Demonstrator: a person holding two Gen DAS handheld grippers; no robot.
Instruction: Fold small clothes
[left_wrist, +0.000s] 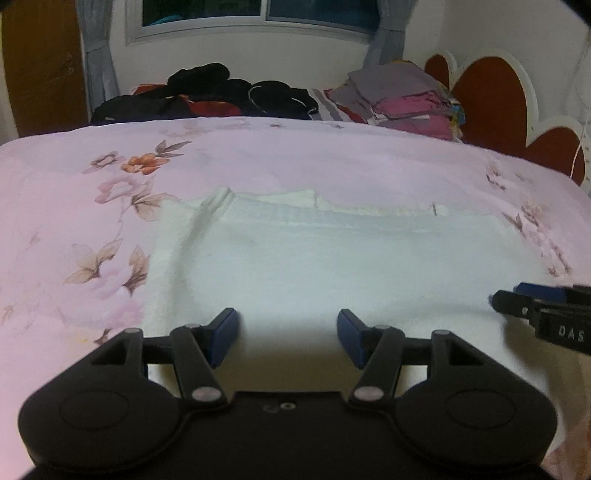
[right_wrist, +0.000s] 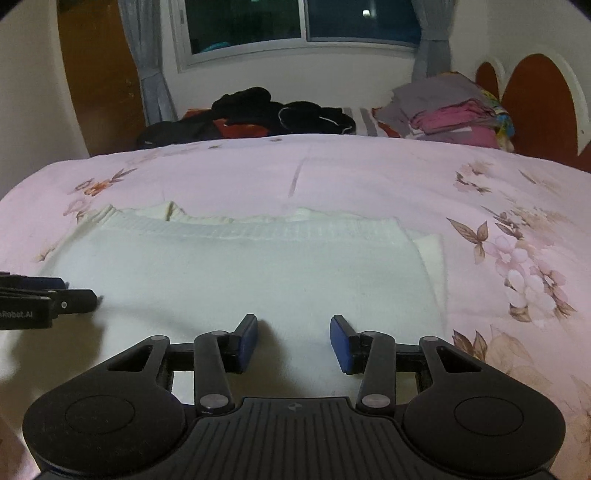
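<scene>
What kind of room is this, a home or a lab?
Most likely a home bedroom: a bed with a pink floral bedspread, a red scalloped headboard, a curtained window, and a stack of folded clothes on the bed.

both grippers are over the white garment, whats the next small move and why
Probably lower both to the near hem and pinch it. The white garment lies flat on the floral bedcover, and the left hand-held gripper and right hand-held gripper are open with nothing between their fingers.
</scene>
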